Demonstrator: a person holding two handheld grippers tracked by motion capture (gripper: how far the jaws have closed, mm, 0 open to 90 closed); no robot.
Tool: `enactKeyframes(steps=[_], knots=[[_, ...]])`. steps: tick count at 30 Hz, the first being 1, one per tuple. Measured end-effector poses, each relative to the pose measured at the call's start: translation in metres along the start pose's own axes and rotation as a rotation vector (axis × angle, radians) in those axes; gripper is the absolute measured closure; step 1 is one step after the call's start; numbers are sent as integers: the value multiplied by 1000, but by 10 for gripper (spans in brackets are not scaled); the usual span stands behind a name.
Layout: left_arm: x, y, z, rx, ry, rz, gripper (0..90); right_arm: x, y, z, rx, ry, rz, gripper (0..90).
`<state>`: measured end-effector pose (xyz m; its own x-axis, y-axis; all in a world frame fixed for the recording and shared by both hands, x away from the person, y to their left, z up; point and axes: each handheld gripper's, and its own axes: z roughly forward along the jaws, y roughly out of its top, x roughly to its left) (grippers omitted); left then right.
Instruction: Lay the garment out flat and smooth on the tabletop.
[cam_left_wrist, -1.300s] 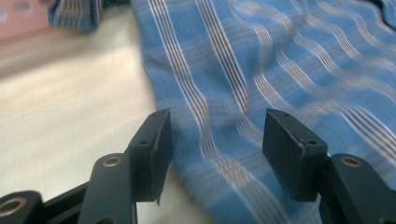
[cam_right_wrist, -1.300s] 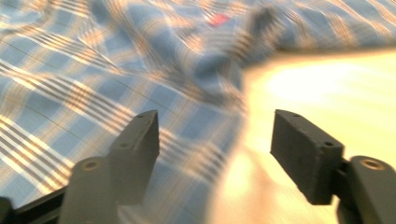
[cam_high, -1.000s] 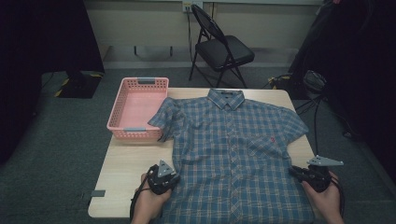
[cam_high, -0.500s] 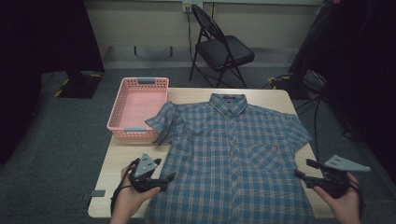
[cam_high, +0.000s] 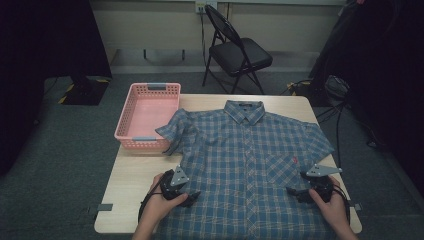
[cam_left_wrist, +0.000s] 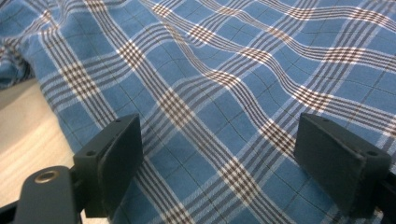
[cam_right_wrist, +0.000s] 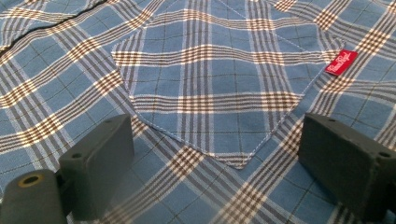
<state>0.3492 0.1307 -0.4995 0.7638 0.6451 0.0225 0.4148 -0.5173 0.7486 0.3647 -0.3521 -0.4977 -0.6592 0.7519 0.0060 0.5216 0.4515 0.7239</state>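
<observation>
The plaid shirt (cam_high: 250, 165) lies flat on the worktop (cam_high: 135, 172), collar toward the frame's top. The left tool (cam_high: 192, 194) and right tool (cam_high: 292, 191) sit on its lower sides, jaws just spread wide, gripping nothing, pointing inward.

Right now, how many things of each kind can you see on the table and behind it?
Shirt: 1
Basket: 1
Gripper: 2, left gripper and right gripper
Chair: 1
Total: 5
</observation>
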Motion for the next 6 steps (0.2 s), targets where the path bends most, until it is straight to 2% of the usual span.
enactKeyframes(steps=[2,6], knots=[[1,-1,0,7,-10,-19,150,0,0,0,-1,3,1,96],[1,-1,-1,9,-9,-21,149,-1,0,0,-2,3,2,96]])
